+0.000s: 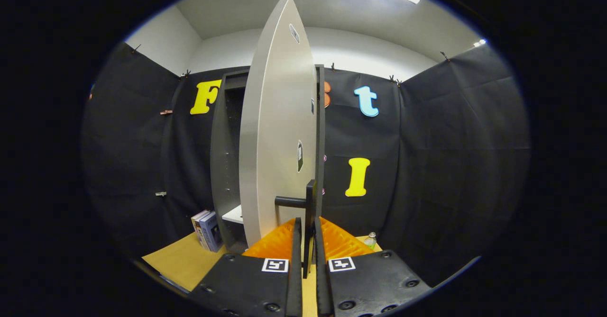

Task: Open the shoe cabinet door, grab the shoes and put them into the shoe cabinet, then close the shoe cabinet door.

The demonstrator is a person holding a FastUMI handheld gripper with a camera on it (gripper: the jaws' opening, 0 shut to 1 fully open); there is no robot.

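Note:
The shoe cabinet is a tall dark box standing on a wooden table. Its pale door is swung out towards me, nearly edge-on. A dark bar handle is fixed upright on the door's near edge by a short stub. My gripper is shut on this handle, with one finger pressing on each side of the bar. Through the gap left of the door I see the dark inside and a light shelf.
Two upright books lean by the cabinet's left foot on the wooden table. A small bottle stands to the right, behind my fingers. Black cloth walls close in on all sides.

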